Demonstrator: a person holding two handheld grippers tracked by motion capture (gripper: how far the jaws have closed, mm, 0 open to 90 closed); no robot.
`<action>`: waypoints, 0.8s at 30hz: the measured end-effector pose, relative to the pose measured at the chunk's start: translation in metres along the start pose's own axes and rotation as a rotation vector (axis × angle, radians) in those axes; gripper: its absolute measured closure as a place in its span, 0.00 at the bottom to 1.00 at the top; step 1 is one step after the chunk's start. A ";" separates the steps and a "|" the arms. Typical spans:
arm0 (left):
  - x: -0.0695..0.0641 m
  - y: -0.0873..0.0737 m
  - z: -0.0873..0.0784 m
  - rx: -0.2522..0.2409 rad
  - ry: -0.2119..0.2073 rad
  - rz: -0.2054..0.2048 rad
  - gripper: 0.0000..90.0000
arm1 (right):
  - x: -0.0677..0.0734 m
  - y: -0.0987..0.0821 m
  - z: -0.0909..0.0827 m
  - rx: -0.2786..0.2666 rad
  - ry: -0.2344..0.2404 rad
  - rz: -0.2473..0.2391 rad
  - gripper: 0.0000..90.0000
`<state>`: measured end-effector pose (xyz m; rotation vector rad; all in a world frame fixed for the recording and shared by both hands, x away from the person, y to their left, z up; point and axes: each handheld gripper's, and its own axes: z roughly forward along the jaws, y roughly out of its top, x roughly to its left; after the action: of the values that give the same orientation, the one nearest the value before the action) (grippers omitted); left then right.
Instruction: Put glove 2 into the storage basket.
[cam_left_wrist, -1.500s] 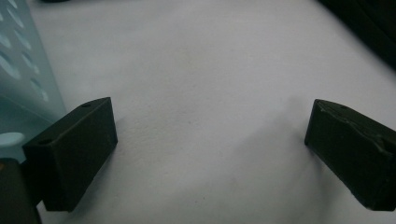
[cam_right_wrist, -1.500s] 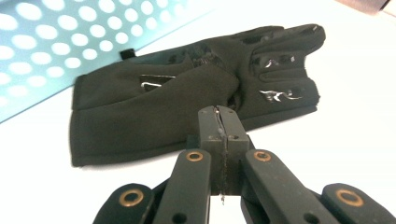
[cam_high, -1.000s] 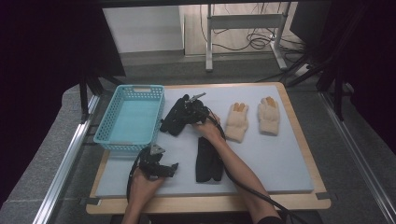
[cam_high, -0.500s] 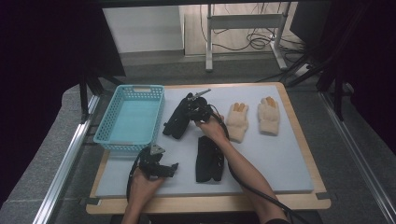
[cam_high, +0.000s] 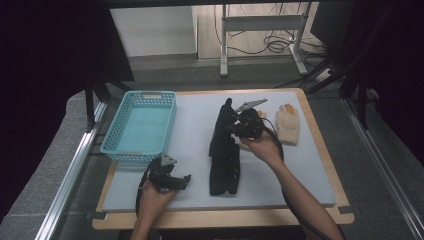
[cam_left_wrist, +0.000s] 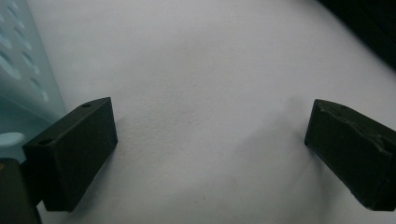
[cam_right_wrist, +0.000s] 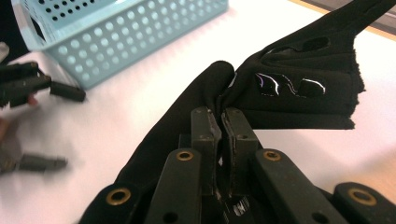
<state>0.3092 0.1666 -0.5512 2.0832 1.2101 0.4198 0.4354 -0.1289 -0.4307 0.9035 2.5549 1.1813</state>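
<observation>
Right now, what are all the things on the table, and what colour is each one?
held black glove: 1, black, lifted mid-table, pinched in the right gripper.
lying black glove: 1, black, flat on the mat just below the held one.
cream gloves: apparently 2, cream with orange fingertips, right side of the mat, partly hidden behind the gripper.
basket: 1, light blue, perforated, left side of the mat, nothing in it.
mat: 1, pale grey, on the wooden table.
left gripper: 1, black, low by the basket's near corner, jaws wide apart over bare mat.
right gripper: 1, black, jaws closed on the glove's fabric.
</observation>
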 end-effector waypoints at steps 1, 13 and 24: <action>0.000 0.000 0.000 0.000 0.000 0.000 0.03 | -0.002 -0.002 -0.004 0.009 -0.020 -0.007 0.92; 0.000 0.000 0.000 -0.002 0.000 0.001 0.03 | -0.017 0.002 0.044 0.094 -0.098 0.018 0.89; 0.000 0.000 0.000 -0.001 0.000 0.002 0.03 | 0.008 0.032 0.071 0.070 -0.038 -0.007 0.87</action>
<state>0.3093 0.1668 -0.5514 2.0836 1.2081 0.4214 0.4720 -0.0633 -0.4537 0.9226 2.5819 1.0686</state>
